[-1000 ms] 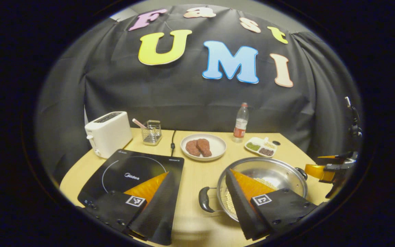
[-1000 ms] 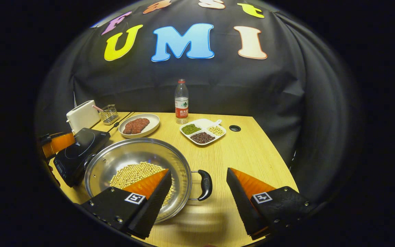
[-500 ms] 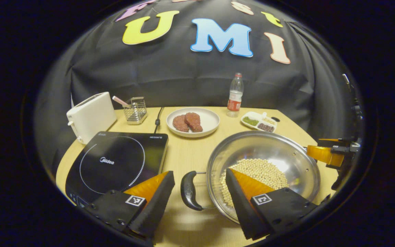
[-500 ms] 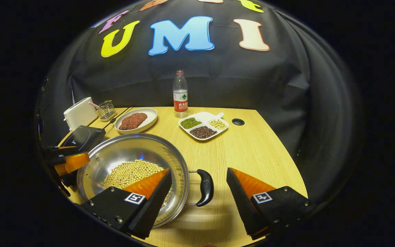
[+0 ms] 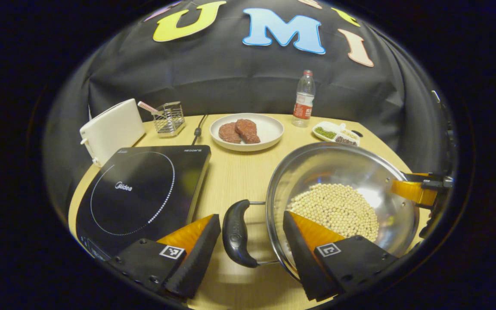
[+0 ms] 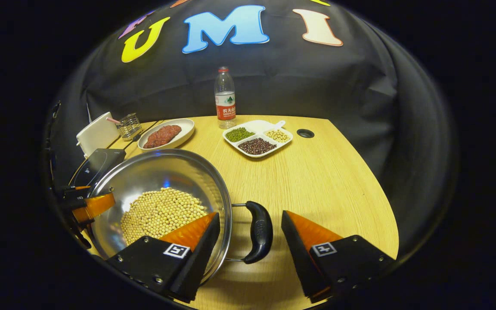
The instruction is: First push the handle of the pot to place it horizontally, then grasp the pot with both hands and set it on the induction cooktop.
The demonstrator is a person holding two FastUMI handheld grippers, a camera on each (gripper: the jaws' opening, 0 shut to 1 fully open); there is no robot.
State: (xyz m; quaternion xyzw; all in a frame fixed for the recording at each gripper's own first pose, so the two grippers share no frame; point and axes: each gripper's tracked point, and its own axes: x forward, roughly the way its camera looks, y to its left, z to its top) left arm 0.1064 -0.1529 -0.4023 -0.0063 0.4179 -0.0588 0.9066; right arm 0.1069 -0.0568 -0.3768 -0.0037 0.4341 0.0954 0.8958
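Positioning: you have each gripper lined up on one pot handle, fingers released and straddling it without contact.
Left gripper [image 5: 250,254]: fingers spread wide; the left handle [image 5: 236,233] sits between them, touching neither pad.
Right gripper [image 6: 250,254]: fingers likewise spread; the right handle [image 6: 260,231] lies in the gap, clear of both pads.
Pot [image 5: 342,172]: steel, holding pale beans [image 5: 336,209]; it rests on the bench [image 6: 317,181], just right of the induction cooktop [image 5: 140,189] and not on it.
Handle alignment: both handles point out to the left and right sides of the pot, so judge the first step, pushing the handle horizontal, as done.
Step in hand: closing on both handles; neither grasp is made yet.
Remaining: clench both grippers, lift the pot level, carry it left, set it down inside the cooktop's dotted ring.
Caution: the beans lie loose; any tilt may spill them, so you should raise both sides together.
Far items: plate of meat [image 5: 246,131], bottle [image 6: 225,99], divided dish [image 6: 257,138], toaster [image 5: 111,129], all well apart from the carry path.
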